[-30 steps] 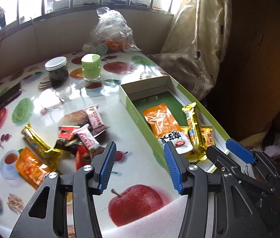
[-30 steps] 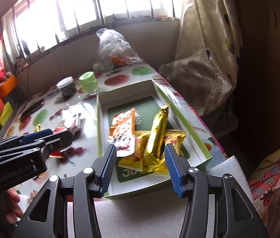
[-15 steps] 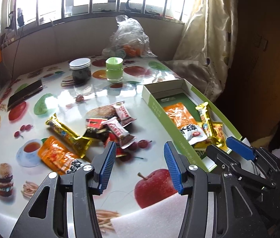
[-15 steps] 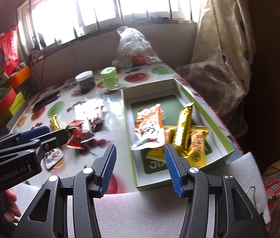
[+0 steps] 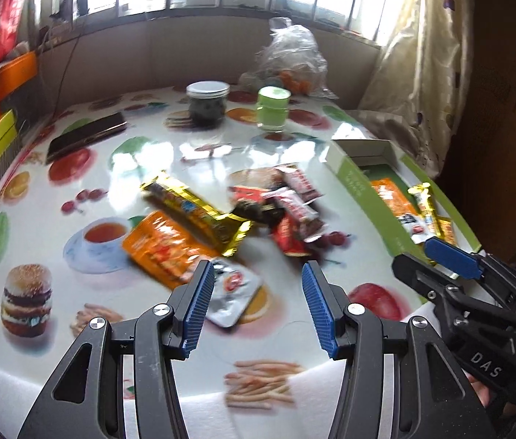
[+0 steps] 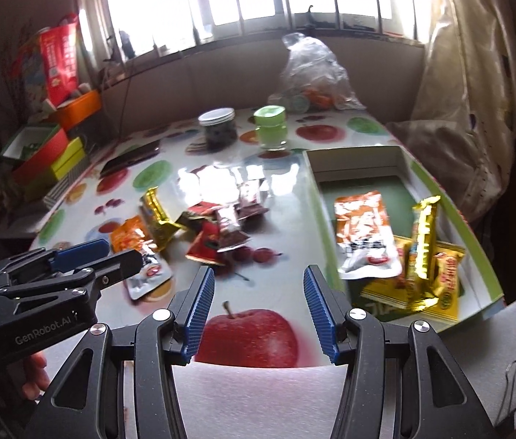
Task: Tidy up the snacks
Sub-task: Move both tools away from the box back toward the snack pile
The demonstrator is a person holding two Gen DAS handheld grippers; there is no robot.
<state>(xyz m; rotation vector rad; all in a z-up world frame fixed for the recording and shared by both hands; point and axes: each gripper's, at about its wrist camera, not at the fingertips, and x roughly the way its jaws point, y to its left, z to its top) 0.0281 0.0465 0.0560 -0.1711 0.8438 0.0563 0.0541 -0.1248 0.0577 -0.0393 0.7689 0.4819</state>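
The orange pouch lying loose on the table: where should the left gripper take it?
Probably the near white end of the orange pouch, from above: it lies flat, and the gold bar crowds its far side. The left gripper is open and empty.

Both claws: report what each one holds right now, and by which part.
Nothing is held. The left claw stands open over the table, above the loose snack packets. The right claw is open too, nothing between its fingers.
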